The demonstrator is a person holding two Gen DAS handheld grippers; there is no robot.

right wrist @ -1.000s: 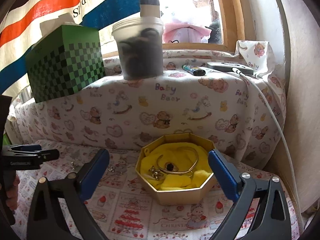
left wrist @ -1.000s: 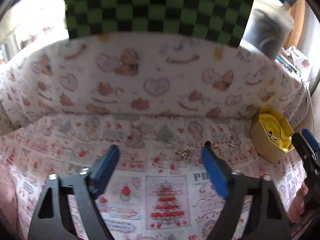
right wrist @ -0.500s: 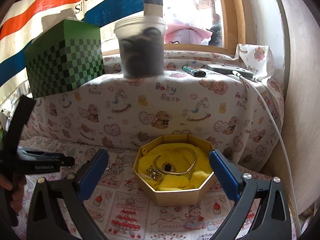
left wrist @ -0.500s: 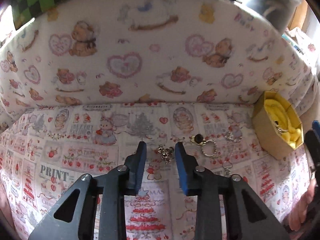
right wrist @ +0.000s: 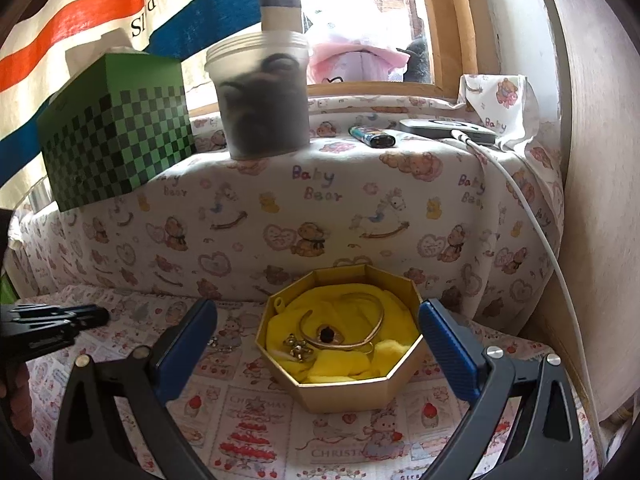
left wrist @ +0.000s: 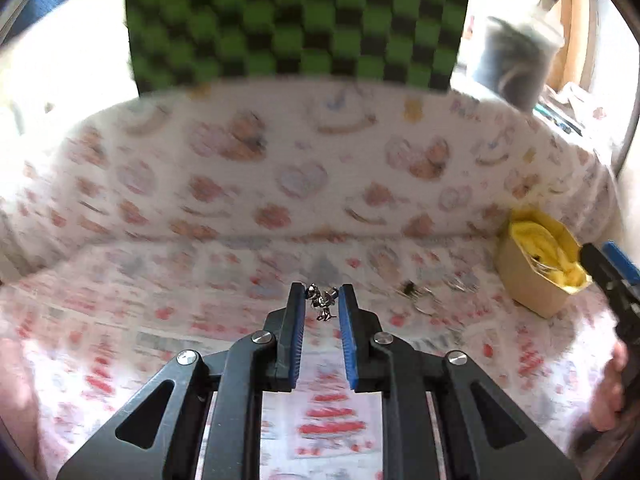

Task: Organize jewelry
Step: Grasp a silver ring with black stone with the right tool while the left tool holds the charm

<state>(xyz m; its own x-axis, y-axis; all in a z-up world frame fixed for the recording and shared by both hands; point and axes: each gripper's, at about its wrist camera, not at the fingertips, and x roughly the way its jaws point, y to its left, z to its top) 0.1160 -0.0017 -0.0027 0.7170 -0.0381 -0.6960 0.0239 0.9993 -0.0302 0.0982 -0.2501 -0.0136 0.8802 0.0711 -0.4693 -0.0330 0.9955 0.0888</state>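
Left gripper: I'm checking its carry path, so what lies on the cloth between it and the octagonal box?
In the left wrist view, loose jewelry lies on the printed cloth between the left gripper and the octagonal box.

The left wrist view looks low across the printed-cloth desk (left wrist: pixel 160 320) toward the green checkered box (left wrist: pixel 296 20). The right wrist view sits close over the octagonal gold box with yellow lining (right wrist: pixel 340 344). Both views share both boxes.

A small silver charm (left wrist: pixel 320 304) sits between blue pads, apparently pinched. More pieces (left wrist: pixel 420 294) lie blurred on the cloth. The gold octagonal box (right wrist: pixel 352 390) holds a bangle (right wrist: pixel 344 326) and charm (right wrist: pixel 298 346) on yellow lining.
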